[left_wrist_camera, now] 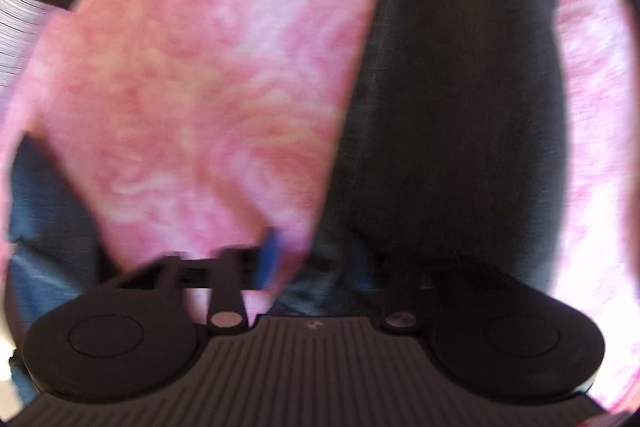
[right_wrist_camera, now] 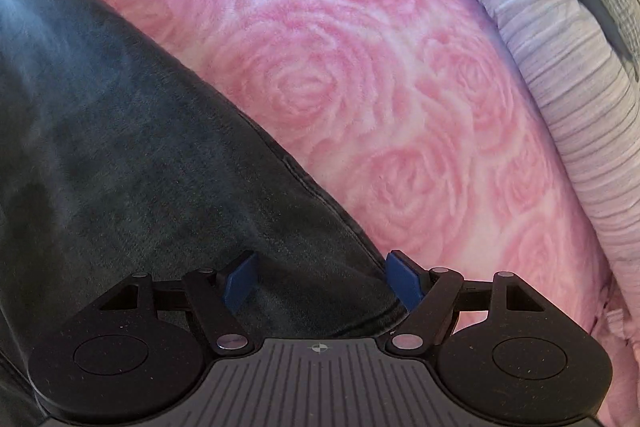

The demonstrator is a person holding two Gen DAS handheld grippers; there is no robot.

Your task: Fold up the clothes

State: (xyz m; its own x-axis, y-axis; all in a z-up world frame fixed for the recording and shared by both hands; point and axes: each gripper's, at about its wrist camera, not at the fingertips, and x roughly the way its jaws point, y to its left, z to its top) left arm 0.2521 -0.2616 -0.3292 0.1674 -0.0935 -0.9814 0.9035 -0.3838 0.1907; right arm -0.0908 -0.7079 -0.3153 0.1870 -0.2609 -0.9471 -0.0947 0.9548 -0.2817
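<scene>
R gripper (right_wrist_camera: pixel 322 281) agape astride dark garment (right_wrist_camera: pixel 120 147); L gripper (left_wrist_camera: pixel 276 259) blurred, clenched.

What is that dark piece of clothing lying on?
The dark garment lies on a fluffy pink blanket with a rose pattern, which shows past its edge. A striped grey cushion borders the blanket. What lies beneath the garment's middle is covered, so cannot be seen.

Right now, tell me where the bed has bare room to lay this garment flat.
Free: the pink rose-patterned fleece blanket between the dark grey velvety garment and the grey striped ribbed cushion. Crowded: lower left, where the garment lies under the right gripper, jaws open.
</scene>
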